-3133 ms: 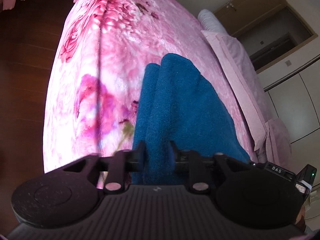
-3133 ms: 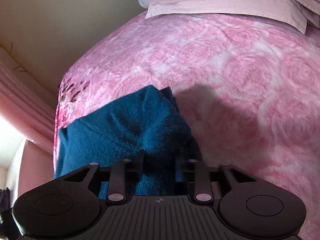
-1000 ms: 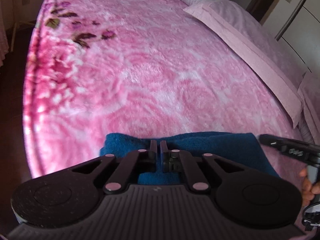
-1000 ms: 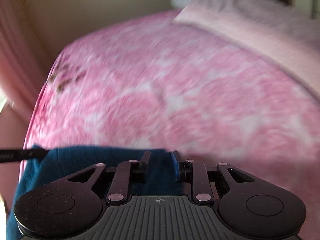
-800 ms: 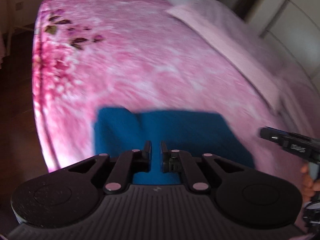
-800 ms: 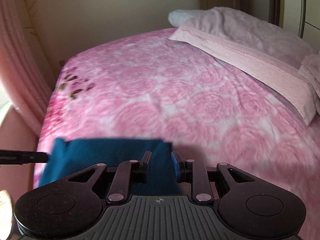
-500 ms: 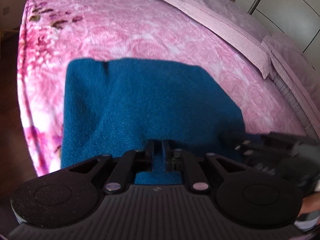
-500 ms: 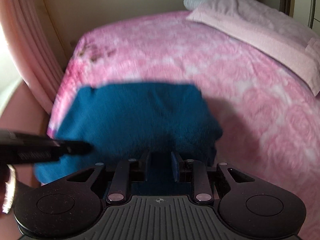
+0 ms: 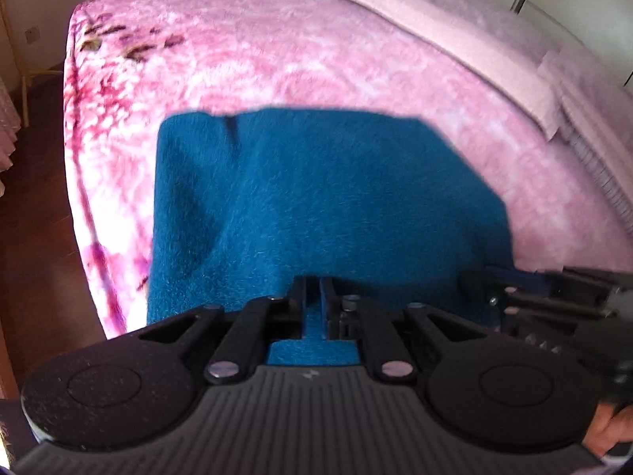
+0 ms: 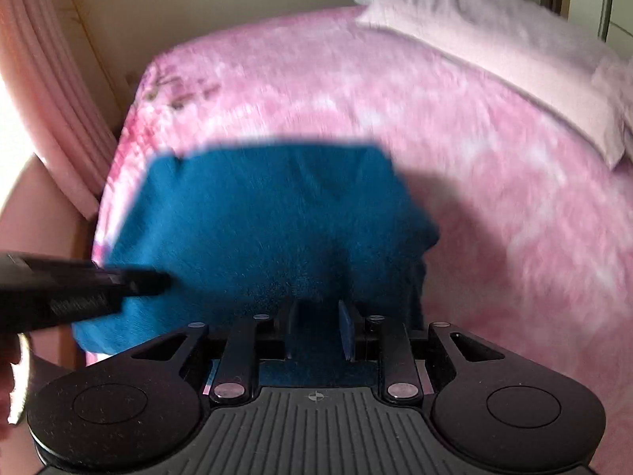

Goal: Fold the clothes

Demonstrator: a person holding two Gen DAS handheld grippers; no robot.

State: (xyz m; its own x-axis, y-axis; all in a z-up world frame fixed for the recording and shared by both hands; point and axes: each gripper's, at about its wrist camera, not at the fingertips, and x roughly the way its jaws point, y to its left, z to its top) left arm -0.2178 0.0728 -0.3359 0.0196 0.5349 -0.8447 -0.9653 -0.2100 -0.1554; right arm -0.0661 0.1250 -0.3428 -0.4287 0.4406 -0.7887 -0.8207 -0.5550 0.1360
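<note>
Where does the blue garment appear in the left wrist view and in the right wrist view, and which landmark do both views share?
Left wrist view: the blue garment fills the centre, running down into the left gripper.
Right wrist view: it lies centre-left, running down into the right gripper.
Shared landmark: the pale pink pillow at upper right.

No words, brand names or numbers can be read anywhere here. The only marks are two small moulded signs: a bolt-like emblem on the left gripper's ribbed housing, and a crosshair circle on the right gripper's housing.
</note>
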